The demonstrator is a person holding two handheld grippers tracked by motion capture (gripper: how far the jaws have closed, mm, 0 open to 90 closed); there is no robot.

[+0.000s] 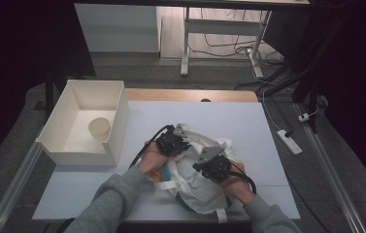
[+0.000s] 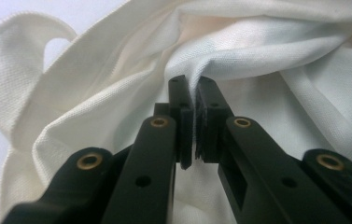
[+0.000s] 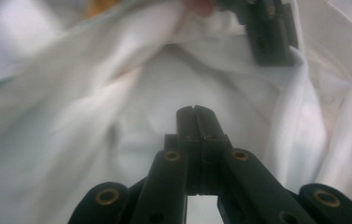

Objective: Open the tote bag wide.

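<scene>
— Bag first: where does it lie, and which way does it run?

— White cloth bag sits crumpled on the pale table, at the near middle, just ahead of the person's two forearms. In the high view its long axis runs slantwise, from the far left, where the left gripper is, down to the near right edge of the table. One strap end pokes out at the near edge, another loop shows at the far end in the left gripper view.

— And the left tongs?

— Clamped on a raised fold of the cloth bag; the fabric is pinched between the two black pads, with only that thin ridge of cloth keeping them apart.

— The right ones?

— The right gripper has its jaws pressed together with nothing between them. It points into the hollow of the bag, over the white cloth. That view is blurred, so whether the tips touch the fabric I cannot tell. In the high view it sits over the bag's near right part.

— Anything else on the table?

— An open cream box at the far left, well apart from the bag, with a paper cup standing in it
</scene>
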